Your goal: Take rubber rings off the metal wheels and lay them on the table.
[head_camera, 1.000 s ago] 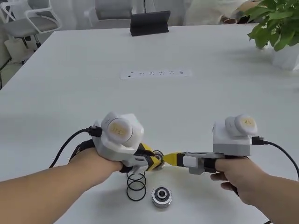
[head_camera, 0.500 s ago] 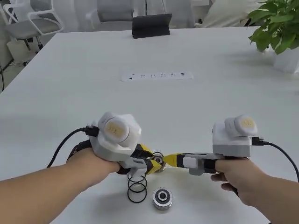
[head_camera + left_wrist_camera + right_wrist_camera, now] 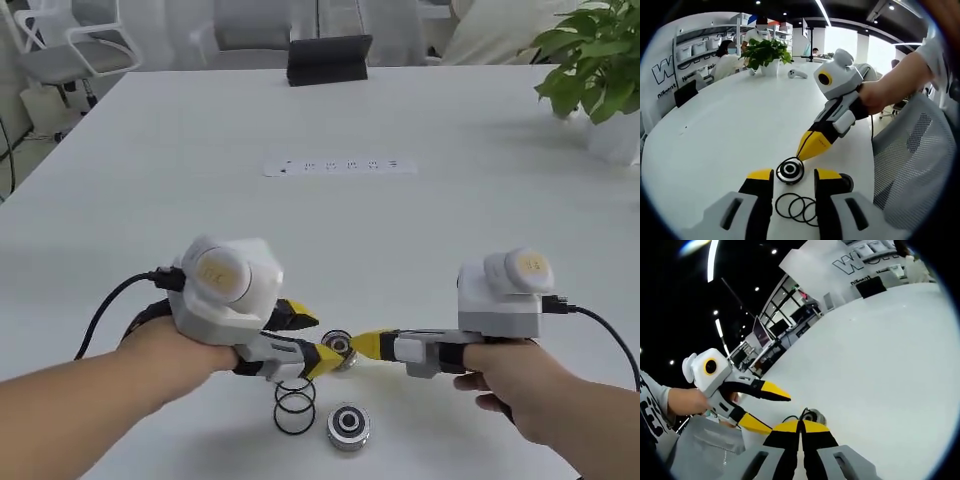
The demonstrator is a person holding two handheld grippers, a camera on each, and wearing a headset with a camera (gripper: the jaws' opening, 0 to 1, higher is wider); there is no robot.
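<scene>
A small metal wheel (image 3: 338,346) (image 3: 791,170) lies on the white table (image 3: 330,230), between the spread jaws of my left gripper (image 3: 322,340) (image 3: 794,176), which is open and not touching it. My right gripper (image 3: 358,345) (image 3: 801,423) comes in from the right, shut, its tip pinching a thin black rubber ring (image 3: 794,416) at the wheel's (image 3: 813,416) rim. A few loose black rings (image 3: 293,405) (image 3: 797,207) lie on the table nearer to me. A second wheel (image 3: 347,422) sits beside them.
A white power strip (image 3: 340,166) lies mid-table. A dark stand (image 3: 330,58) sits at the far edge and a potted plant (image 3: 595,60) at the far right. Office chairs (image 3: 70,50) stand beyond the table. Black cables (image 3: 110,310) trail from both grippers.
My left gripper has opened, letting go of the wheel, and drawn slightly to the left. The right gripper stays shut at the wheel's rim.
</scene>
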